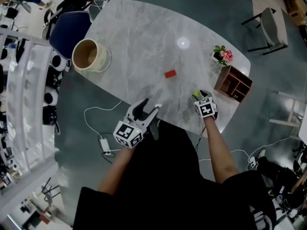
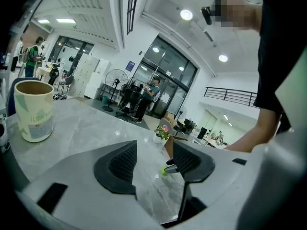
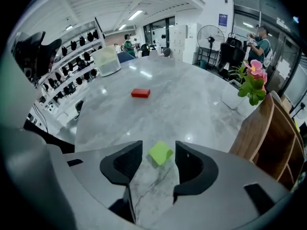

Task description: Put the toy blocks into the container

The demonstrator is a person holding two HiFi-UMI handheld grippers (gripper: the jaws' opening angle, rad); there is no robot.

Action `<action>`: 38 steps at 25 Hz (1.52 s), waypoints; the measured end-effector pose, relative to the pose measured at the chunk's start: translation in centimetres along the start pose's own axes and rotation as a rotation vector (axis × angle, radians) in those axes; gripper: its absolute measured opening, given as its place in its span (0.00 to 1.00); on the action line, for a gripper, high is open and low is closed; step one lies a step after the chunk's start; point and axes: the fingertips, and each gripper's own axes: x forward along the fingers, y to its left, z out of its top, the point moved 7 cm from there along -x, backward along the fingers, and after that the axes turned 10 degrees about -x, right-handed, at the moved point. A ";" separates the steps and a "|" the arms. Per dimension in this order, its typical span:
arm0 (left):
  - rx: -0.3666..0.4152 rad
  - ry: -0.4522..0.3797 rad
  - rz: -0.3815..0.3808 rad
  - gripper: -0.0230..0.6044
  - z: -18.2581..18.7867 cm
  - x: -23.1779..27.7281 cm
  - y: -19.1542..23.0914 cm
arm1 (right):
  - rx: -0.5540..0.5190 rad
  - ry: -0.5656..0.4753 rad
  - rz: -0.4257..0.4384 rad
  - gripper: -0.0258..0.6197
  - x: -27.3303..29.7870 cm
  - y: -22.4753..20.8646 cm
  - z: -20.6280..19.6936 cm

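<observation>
A green block [image 3: 160, 153] lies on the marble table [image 1: 144, 32] near its front right edge, between the tips of my right gripper [image 3: 158, 162]. Its jaws stand apart and the pads do not touch the block. In the head view the same block [image 1: 196, 96] peeks out just past that gripper [image 1: 201, 98]. A red block [image 1: 170, 74] rests mid-table, further off. The container, a tan cup [image 1: 89, 55], stands at the table's far left edge. My left gripper [image 1: 146, 110] hovers at the near edge, open, nothing between its pads [image 2: 123, 162].
A small pot with pink flowers [image 1: 222, 55] and a wooden shelf box [image 1: 233, 83] sit at the table's right end, close to the right gripper. A blue chair [image 1: 69, 30] stands behind the cup. Cables and a power adapter [image 1: 103, 143] lie on the floor.
</observation>
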 end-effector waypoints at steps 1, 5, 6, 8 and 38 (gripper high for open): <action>-0.003 0.001 0.006 0.37 -0.1 -0.3 0.1 | -0.008 0.014 0.009 0.33 0.1 0.2 0.0; -0.020 -0.007 0.028 0.37 -0.9 -0.8 0.3 | -0.027 0.054 0.020 0.33 1.2 -0.1 -0.7; -0.021 -0.010 0.030 0.37 -1.1 -0.9 0.3 | -0.023 0.051 0.021 0.33 1.5 -0.2 -0.7; -0.025 -0.018 0.036 0.37 -1.2 -1.3 0.4 | -0.013 0.042 0.015 0.33 1.8 -0.4 -0.7; 0.013 -0.190 -0.019 0.37 2.3 -13.6 5.8 | -0.089 -0.114 -0.030 0.31 -3.5 10.5 14.7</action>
